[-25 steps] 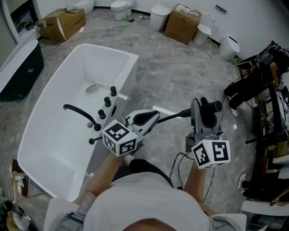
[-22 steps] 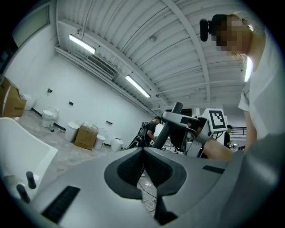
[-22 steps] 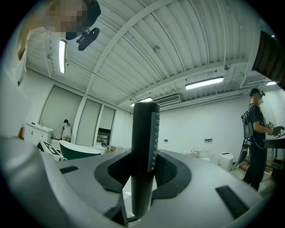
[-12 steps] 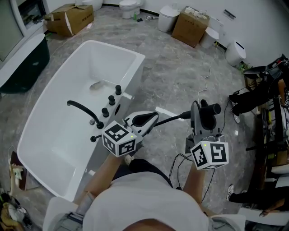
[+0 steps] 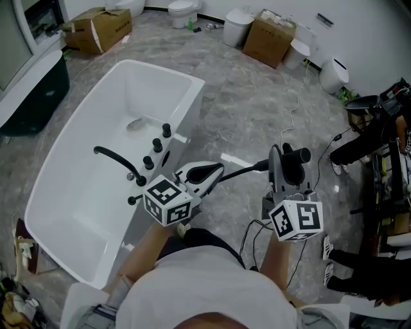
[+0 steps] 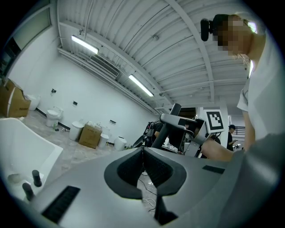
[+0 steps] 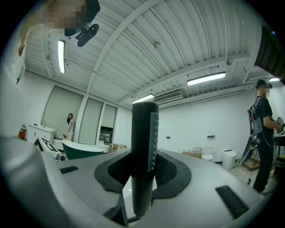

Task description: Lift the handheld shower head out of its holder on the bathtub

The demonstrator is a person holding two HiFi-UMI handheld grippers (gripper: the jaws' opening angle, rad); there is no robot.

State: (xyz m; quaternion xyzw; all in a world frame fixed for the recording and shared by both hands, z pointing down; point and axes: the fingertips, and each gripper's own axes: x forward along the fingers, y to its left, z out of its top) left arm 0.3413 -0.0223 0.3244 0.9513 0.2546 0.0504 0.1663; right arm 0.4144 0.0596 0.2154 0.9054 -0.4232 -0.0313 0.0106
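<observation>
The handheld shower head [image 5: 299, 155], a black stick-shaped wand, is out over the floor to the right of the white bathtub [image 5: 77, 193]. My right gripper [image 5: 286, 159] is shut on it. In the right gripper view the shower head [image 7: 143, 133] stands upright between the pads of the right gripper [image 7: 143, 171]. Its black hose [image 5: 244, 169] runs left towards the tub and passes behind my left gripper [image 5: 219, 169]. The left gripper [image 6: 143, 162] is shut, with nothing between its jaws. A black spout [image 5: 114, 157] and three knobs [image 5: 156, 145] sit on the tub rim.
Cardboard boxes [image 5: 268, 29] and toilets [image 5: 182, 11] stand along the back wall. A dark green tub [image 5: 32, 90] is at the far left. A black equipment rack [image 5: 379, 160] with cables fills the right side. A person [image 7: 262, 133] stands at the right in the right gripper view.
Both grippers stay where they were, the right one still holding the shower head. Only the head camera has shifted a little.
</observation>
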